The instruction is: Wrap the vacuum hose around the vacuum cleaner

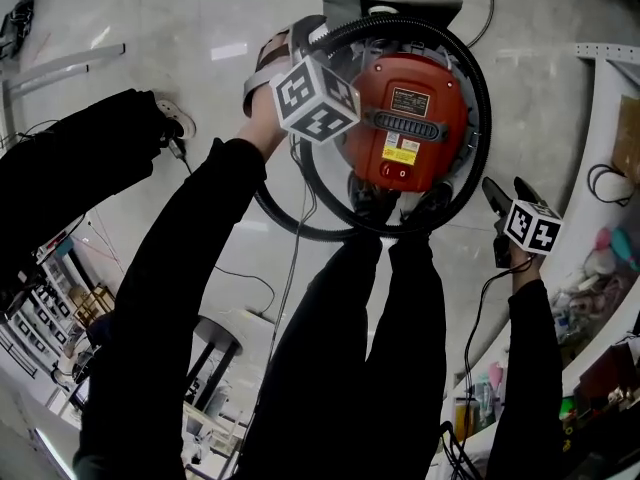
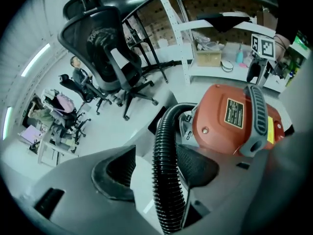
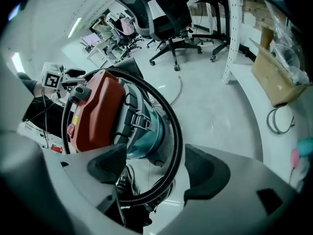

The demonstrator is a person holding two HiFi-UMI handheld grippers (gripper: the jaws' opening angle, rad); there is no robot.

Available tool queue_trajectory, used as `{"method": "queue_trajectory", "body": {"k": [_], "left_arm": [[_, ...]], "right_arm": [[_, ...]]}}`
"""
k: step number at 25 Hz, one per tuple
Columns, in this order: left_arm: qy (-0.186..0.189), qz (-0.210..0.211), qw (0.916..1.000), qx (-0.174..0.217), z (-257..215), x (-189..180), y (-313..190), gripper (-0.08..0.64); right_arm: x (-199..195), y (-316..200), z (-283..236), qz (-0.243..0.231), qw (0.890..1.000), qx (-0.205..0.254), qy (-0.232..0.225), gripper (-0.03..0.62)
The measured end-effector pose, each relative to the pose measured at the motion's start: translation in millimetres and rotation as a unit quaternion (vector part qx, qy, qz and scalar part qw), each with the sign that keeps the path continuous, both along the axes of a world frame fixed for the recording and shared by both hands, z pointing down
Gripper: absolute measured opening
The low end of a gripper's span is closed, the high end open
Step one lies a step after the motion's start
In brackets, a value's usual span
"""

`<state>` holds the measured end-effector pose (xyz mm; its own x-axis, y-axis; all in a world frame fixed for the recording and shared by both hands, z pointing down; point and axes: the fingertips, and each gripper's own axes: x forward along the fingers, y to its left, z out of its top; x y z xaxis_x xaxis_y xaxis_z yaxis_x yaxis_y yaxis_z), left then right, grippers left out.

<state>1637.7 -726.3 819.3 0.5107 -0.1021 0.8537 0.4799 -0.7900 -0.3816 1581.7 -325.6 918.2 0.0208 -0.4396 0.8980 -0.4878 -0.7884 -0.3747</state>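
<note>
Pale glossy floor [image 1: 150, 28] fills the head view; the red-topped vacuum cleaner [image 1: 410, 118] sits at upper centre, its black hose [image 2: 164, 195] looped around it. The left claw [image 2: 156, 170] is open, with the hose running between its 2 jaws, close against 1. The right claw [image 3: 157, 168] gapes wide, gripping nothing.

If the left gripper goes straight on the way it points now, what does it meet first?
Probably the black ribbed vacuum hose, which runs between the open jaws of the left gripper. Behind it stands the red-topped vacuum cleaner; depth is unclear.
</note>
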Motion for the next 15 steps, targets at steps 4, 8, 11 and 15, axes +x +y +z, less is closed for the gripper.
{"method": "queue_trajectory", "body": {"k": [4, 8, 11, 15], "left_arm": [[0.071, -0.022, 0.997, -0.02, -44.3, -13.6, 7.2, 0.264], [0.128, -0.062, 0.9893, -0.033, -88.9, -49.2, 9.1, 0.262], [0.141, -0.108, 0.9818, -0.065, -115.2, -81.7, 15.1, 0.262], [0.163, -0.173, 0.9641, -0.117, -158.2, -112.6, 29.8, 0.262]], "right_arm": [[1.1, -0.9, -12.2, 0.018, 1.0, 0.01, 0.0, 0.376], [-1.1, -6.6, -27.9, 0.033, 0.999, 0.025, -0.002, 0.376], [-8.2, -12.4, -43.9, 0.038, 0.999, 0.033, -0.007, 0.376], [-13.5, -25.2, -69.8, 0.046, 0.997, 0.055, -0.015, 0.375]]}}
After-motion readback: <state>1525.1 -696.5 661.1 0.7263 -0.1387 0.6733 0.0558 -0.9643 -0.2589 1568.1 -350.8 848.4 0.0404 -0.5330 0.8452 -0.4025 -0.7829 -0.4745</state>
